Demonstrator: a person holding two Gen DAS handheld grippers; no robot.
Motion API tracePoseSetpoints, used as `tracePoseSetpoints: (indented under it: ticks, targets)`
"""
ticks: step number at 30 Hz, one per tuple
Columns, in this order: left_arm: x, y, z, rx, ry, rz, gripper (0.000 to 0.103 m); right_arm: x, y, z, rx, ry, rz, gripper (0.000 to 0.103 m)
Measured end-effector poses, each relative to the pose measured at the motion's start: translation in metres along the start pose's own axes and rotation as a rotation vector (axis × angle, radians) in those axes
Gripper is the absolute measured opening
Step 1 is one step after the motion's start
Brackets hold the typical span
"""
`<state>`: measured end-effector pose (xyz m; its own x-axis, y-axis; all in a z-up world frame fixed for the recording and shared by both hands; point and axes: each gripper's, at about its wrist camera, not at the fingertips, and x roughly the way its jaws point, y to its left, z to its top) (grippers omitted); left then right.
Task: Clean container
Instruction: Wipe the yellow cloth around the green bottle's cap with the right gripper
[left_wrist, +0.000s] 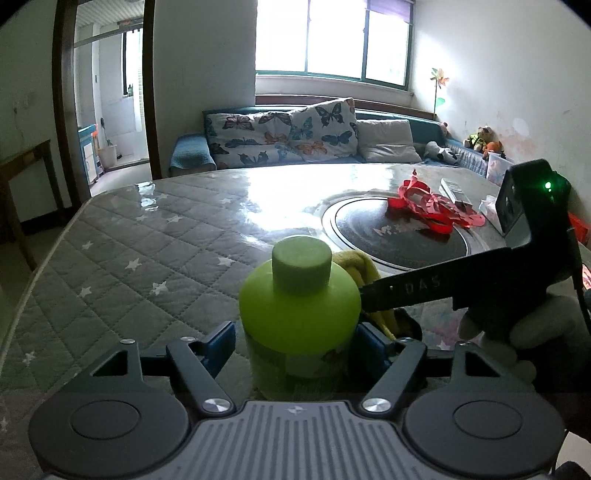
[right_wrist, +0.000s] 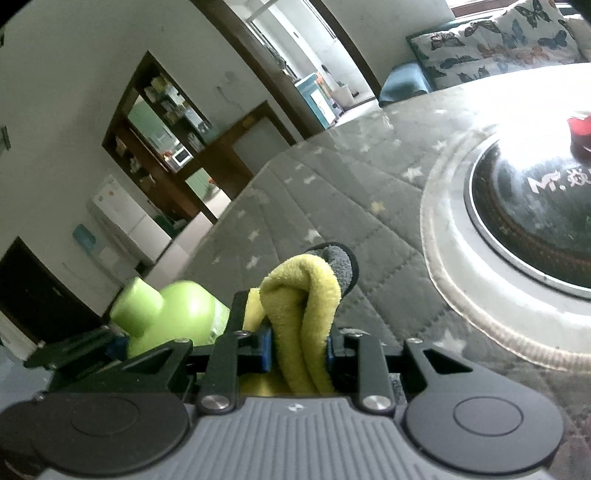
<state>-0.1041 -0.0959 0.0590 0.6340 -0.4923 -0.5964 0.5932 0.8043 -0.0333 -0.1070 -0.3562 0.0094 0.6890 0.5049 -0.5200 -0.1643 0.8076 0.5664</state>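
A lime green container (left_wrist: 299, 306) with a round green cap stands between the blue pads of my left gripper (left_wrist: 295, 341), which is shut on its body. It also shows at the lower left of the right wrist view (right_wrist: 173, 314). My right gripper (right_wrist: 299, 350) is shut on a yellow and grey cloth (right_wrist: 306, 310), which bulges out above the fingers. In the left wrist view the right gripper's black finger (left_wrist: 406, 291) reaches in from the right and the cloth (left_wrist: 360, 266) touches the container's right side. A gloved hand (left_wrist: 517, 332) holds that gripper.
The table carries a grey quilted cover with white stars (left_wrist: 129, 251) under clear plastic. A round black hotplate (left_wrist: 391, 232) is set in its middle, with red cut paper (left_wrist: 428, 203) on it. A sofa with butterfly cushions (left_wrist: 284, 133) stands behind.
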Motion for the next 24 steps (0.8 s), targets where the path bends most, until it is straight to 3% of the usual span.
tracePoseSetpoints:
  ticks: [4,12,18,24]
  targets:
    - [-0.002,-0.001,-0.001,0.002,-0.001,0.012,0.082,-0.001,-0.002,-0.005,0.008,0.008,-0.001,0.026]
    - [-0.003,0.001,-0.003,-0.001,-0.005,0.014,0.082,-0.022,0.003,-0.004,0.042,-0.031,0.042,0.026]
    - [-0.002,0.002,-0.004,-0.002,-0.002,0.014,0.082,-0.044,0.022,0.013,-0.01,-0.104,0.097,0.026]
    - [-0.003,0.004,-0.004,-0.004,-0.003,0.016,0.082,-0.036,0.038,0.026,-0.07,-0.092,0.107,0.026]
